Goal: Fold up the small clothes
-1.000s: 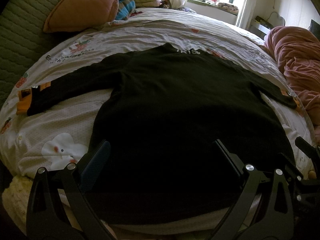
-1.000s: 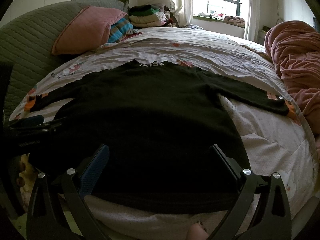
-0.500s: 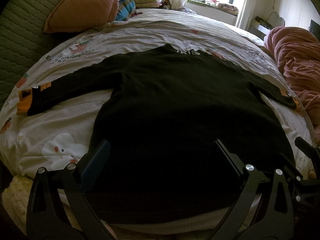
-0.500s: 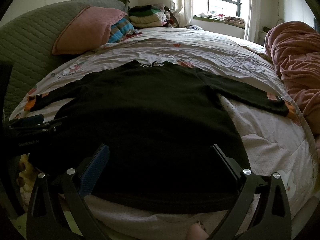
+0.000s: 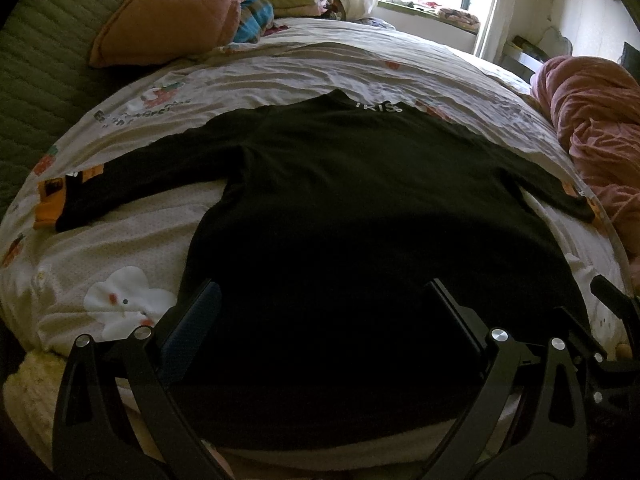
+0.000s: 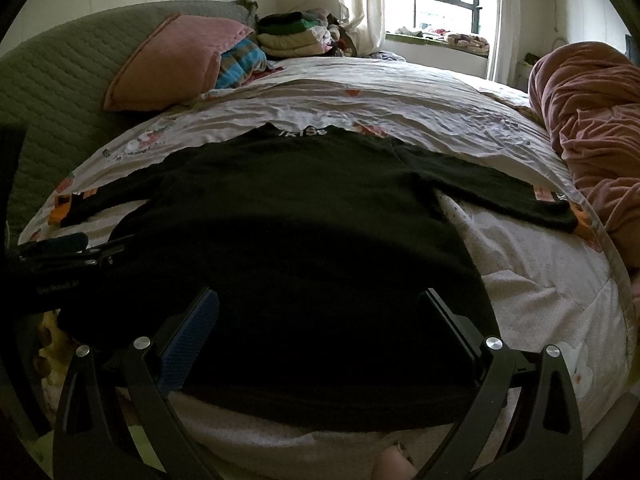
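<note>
Left gripper (image 5: 320, 312) (jaws spread), black top (image 5: 360, 208) flat

Both wrist cameras sat low and close at the hem of the black shirt (image 5: 360, 240), facing its collar; the left view looked from nearer its left sleeve, and both shared the whole shirt (image 6: 300, 220).

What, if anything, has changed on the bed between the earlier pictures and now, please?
Nothing visibly changed. The black long-sleeved top lies spread flat on the bed sheet as before, sleeves out to both sides. The left gripper and right gripper stay open over its hem, holding nothing.
</note>
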The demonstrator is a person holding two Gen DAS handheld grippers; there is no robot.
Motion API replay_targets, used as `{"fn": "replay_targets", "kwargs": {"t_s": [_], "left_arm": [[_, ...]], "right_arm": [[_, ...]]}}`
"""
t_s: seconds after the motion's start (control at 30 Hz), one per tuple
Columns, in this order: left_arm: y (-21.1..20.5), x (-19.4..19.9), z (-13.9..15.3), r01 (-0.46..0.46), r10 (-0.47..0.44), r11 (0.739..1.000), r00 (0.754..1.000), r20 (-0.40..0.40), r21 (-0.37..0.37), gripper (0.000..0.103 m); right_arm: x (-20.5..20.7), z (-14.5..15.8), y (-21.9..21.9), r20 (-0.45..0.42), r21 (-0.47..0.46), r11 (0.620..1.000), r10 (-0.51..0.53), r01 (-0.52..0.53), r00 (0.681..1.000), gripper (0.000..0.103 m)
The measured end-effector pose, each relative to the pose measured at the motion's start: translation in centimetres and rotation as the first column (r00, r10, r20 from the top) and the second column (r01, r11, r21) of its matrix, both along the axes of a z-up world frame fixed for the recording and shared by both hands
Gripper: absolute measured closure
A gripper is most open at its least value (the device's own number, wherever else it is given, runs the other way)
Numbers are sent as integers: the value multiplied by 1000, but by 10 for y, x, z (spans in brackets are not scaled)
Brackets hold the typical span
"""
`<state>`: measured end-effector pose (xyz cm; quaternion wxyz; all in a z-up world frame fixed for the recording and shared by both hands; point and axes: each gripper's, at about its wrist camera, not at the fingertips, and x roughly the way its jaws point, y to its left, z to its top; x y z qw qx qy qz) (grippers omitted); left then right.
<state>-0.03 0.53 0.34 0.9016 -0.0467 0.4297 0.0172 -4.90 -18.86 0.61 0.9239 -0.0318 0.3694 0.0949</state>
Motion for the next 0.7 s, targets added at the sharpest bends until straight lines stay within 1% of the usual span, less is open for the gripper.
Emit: {"fn": "replay_targets", "kwargs": {"t_s": [0.33,0.57,0.7], "left_arm": [[6,16,6,-7,7,1000,1000,-4,-3,9],[4,31,12,-6,6,1000,1000,10,13,9],[3,42,16,-8,8,1000,1000,6,1,9]], "right_arm": [[19,6,-11,-7,17,999,-27,27,1000,4],[35,9,-13,-7,24,1000,-16,16,1000,4],[46,10,-12,-12,32,999,-3,3,1000,4]]}}
